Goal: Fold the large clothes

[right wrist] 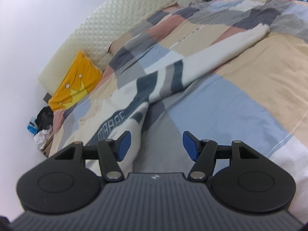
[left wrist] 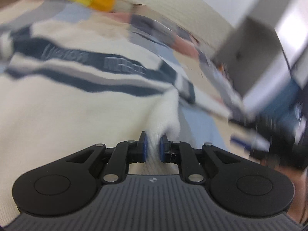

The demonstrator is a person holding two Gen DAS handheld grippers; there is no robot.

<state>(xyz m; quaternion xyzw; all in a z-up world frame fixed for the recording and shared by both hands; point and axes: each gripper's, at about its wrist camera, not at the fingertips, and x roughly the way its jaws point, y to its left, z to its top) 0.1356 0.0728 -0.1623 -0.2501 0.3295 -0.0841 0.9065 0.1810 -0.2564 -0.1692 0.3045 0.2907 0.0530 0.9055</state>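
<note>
A cream sweater (left wrist: 57,100) with dark blue and grey stripes and lettering lies spread on a patchwork quilt. My left gripper (left wrist: 153,146) is shut on a pinched fold of its cream knit, which rises between the blue pads; the view is blurred. In the right wrist view the same sweater (right wrist: 154,80) stretches across the bed, one long cream sleeve (right wrist: 231,44) reaching to the upper right. My right gripper (right wrist: 156,146) stands open just above the quilt, its left pad beside the sweater's edge, nothing gripped.
The patchwork quilt (right wrist: 240,96) covers the bed. An orange cushion (right wrist: 75,80) with a yellow crown leans on the quilted cream headboard (right wrist: 115,19). A heap of clothes (right wrist: 43,125) lies on the floor at left. A grey cabinet (left wrist: 256,57) stands at right.
</note>
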